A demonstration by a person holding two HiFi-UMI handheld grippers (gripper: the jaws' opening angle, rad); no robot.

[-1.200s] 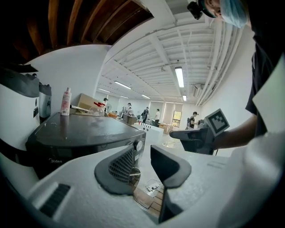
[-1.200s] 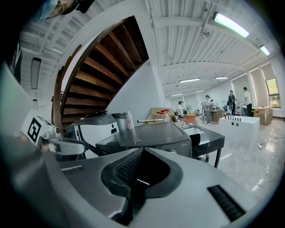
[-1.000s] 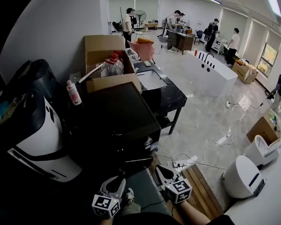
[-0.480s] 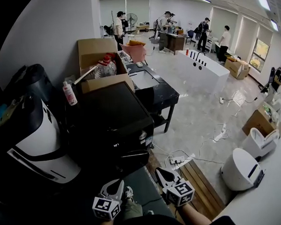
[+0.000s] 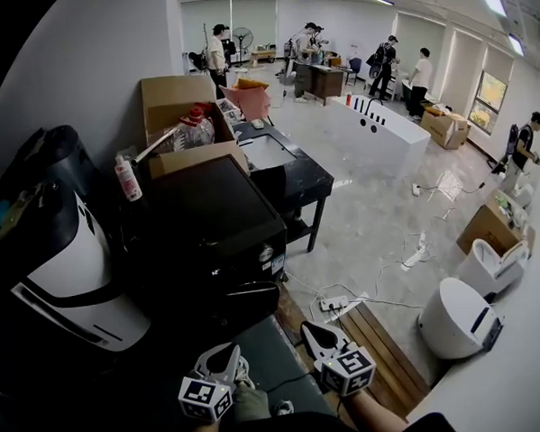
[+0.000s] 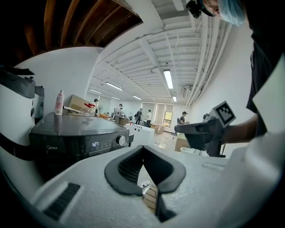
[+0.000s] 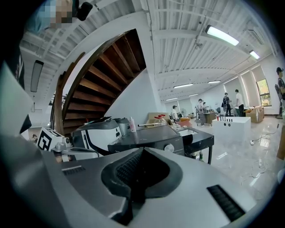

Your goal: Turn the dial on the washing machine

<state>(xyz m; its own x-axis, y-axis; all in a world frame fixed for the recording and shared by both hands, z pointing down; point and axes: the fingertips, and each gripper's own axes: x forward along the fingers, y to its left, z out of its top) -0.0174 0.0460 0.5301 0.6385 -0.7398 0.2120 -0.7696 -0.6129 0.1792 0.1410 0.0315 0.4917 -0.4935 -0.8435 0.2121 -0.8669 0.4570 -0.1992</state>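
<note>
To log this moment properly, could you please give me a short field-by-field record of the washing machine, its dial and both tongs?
washing machine: dark, display lit
dial: silver, on the front panel, untouched
left tongs: shut, empty, held low, apart from the machine
right tongs: shut, empty, beside the left, also apart from the machine
bottle: upright by the machine's far corner
task status: dial not yet reached
</note>
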